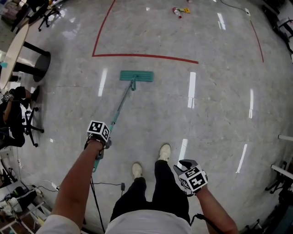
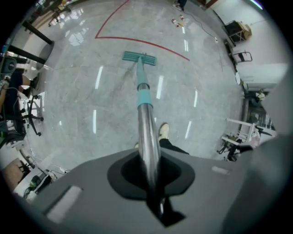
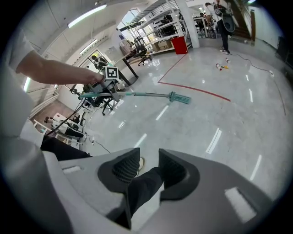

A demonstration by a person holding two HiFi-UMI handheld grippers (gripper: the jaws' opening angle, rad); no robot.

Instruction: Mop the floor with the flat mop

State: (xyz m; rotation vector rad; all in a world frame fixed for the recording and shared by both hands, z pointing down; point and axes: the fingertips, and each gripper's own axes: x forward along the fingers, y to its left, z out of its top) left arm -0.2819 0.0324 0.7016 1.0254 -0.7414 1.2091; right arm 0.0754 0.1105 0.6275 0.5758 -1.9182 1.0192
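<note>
The flat mop's teal head point(image 1: 136, 76) lies flat on the grey polished floor just short of a red tape line. Its handle point(image 1: 120, 107) slants back to my left gripper point(image 1: 98, 138), which is shut on it. In the left gripper view the metal handle point(image 2: 145, 123) runs out from between the jaws of my left gripper point(image 2: 149, 172) to the mop head point(image 2: 139, 58). My right gripper point(image 1: 184, 168) hangs by the person's right leg, away from the mop. In its own view my right gripper point(image 3: 149, 165) is open, with only the dark trouser leg behind the gap; the mop point(image 3: 179, 98) shows farther off.
Red tape point(image 1: 144, 56) marks a rectangle on the floor ahead. A round table point(image 1: 13, 50) and office chairs point(image 1: 25, 121) stand at the left. A cable point(image 1: 107, 184) lies by the person's shoes point(image 1: 165, 151). Small items point(image 1: 176, 12) lie far ahead; racks stand at the right.
</note>
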